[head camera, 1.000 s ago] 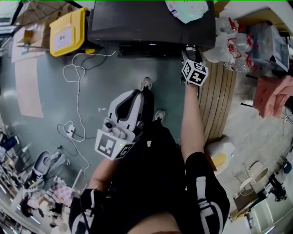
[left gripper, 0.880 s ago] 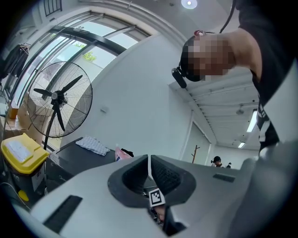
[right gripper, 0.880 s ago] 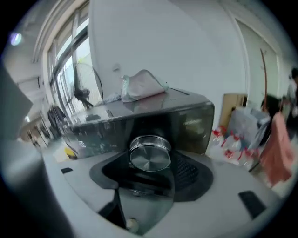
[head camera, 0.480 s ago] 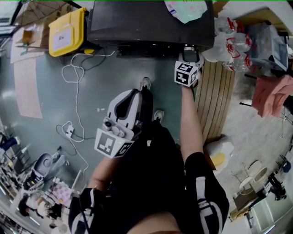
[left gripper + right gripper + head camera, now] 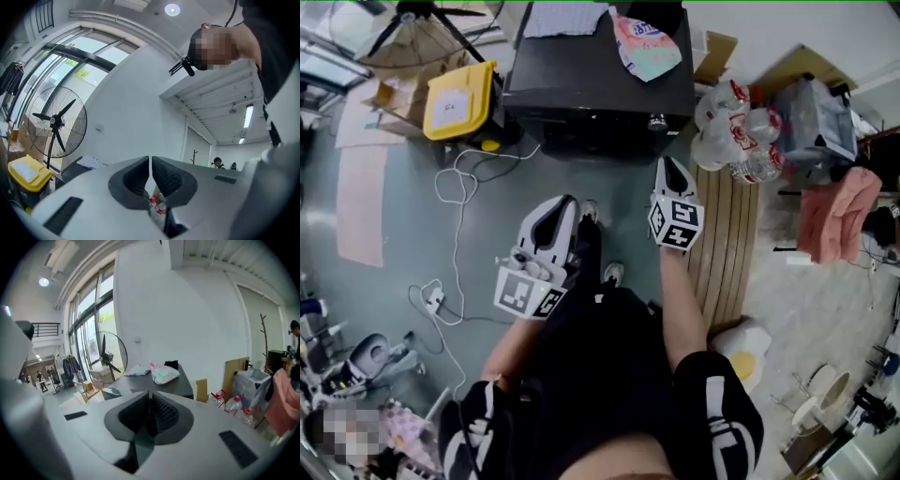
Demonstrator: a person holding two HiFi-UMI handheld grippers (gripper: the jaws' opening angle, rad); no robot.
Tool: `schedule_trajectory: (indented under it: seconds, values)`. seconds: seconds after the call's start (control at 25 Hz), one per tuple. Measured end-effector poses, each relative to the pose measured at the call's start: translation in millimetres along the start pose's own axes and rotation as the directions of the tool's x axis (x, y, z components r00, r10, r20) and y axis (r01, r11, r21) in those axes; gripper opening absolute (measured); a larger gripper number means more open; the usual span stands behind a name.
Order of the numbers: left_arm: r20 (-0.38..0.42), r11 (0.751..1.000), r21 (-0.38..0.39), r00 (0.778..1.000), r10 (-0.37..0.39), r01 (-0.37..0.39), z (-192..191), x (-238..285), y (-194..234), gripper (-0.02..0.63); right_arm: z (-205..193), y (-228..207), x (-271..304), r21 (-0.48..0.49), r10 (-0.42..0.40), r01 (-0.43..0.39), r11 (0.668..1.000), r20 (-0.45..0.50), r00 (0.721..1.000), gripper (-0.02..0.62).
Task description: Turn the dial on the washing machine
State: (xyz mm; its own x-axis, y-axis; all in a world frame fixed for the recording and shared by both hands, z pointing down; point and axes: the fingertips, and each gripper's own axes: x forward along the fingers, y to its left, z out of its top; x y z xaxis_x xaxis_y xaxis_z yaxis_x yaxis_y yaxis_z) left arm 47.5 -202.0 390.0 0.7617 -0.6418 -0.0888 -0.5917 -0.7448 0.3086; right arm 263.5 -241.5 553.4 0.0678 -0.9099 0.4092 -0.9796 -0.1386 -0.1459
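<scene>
Right gripper [image 5: 667, 171]: jaws closing, nearly together, nothing between. Tips near washing machine [image 5: 600, 89] front edge, just below dial [image 5: 656, 121], not touching. Left gripper [image 5: 561, 208]: jaws together, empty, over open floor [image 5: 502, 216]. Slatted wooden board [image 5: 727, 234] flanks right side.

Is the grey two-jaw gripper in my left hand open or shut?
Shut: the left gripper's jaws stand together, with nothing between them.

Bright even daylight; fisheye warp, dark corners.
</scene>
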Motion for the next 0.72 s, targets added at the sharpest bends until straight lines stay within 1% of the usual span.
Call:
schedule_trajectory:
  seconds: [0.08, 0.16, 0.28, 0.48, 0.6, 0.72]
  values:
    - [0.024, 1.000, 0.027, 1.000, 0.002, -0.002, 13.2, -22.9, -19.1, 0.037, 18.7, 13.8, -44.4, 0.048, 0.046, -0.048, 0.998, 0.040, 0.998, 0.028]
    - [0.046, 0.999, 0.053, 0.999, 0.005, -0.007, 24.5, -44.7, -34.4, 0.037, 32.7, 27.5, -85.8, 0.082, 0.096, -0.102, 0.991, 0.075, 0.993, 0.025]
    - [0.062, 0.998, 0.062, 0.998, 0.011, -0.014, 37.3, -73.1, -49.6, 0.037, 48.0, 50.1, -144.3, 0.068, 0.141, -0.151, 0.986, 0.126, 0.982, 0.025]
    - [0.064, 0.997, 0.075, 0.998, 0.002, -0.007, 50.3, -111.9, -57.8, 0.037, 54.2, 90.6, -221.1, 0.030, 0.160, -0.168, 0.985, 0.183, 0.970, 0.025]
    - [0.051, 0.998, 0.059, 0.999, -0.006, 0.003, 49.4, -124.3, -53.4, 0.037, 51.8, 110.0, -246.5, 0.013, 0.158, -0.164, 0.986, 0.203, 0.966, 0.025]
    - [0.045, 0.999, 0.050, 0.999, -0.012, 0.009, 51.6, -135.7, -47.4, 0.037, 46.8, 129.7, -259.6, 0.001, 0.165, -0.169, 0.986, 0.201, 0.966, 0.025]
